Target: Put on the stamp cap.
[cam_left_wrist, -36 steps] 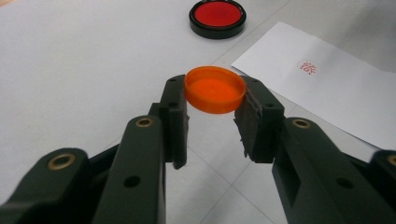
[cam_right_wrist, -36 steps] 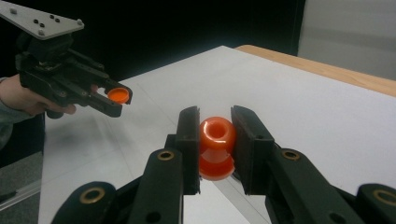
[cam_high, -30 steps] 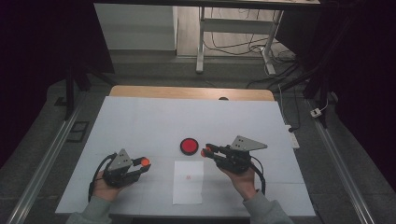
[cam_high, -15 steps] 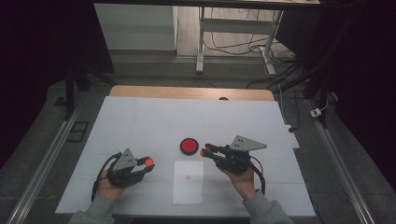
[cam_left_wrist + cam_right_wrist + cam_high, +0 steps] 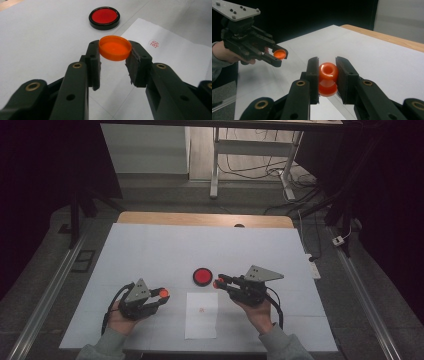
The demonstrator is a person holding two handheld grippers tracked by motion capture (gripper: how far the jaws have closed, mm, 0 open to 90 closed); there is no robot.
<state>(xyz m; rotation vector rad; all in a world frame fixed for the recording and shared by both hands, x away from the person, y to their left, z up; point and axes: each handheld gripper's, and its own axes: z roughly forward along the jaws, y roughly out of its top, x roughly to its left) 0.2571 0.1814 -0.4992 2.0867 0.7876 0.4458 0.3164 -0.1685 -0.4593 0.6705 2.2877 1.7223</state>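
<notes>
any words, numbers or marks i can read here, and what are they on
Red stamp mark on the white paper sheet: a round imprint of small characters, too blurred to read.
Orange cap, orange stamp body, black-rimmed red ink pad, both tongs: no lettering visible.

One orange cap [image 5: 115,48], one orange stamp [image 5: 328,78], one red ink pad [image 5: 202,276], one paper sheet [image 5: 201,322]

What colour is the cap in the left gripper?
Orange; the cap shows best in the left gripper view, clamped between the black jaws.
</notes>
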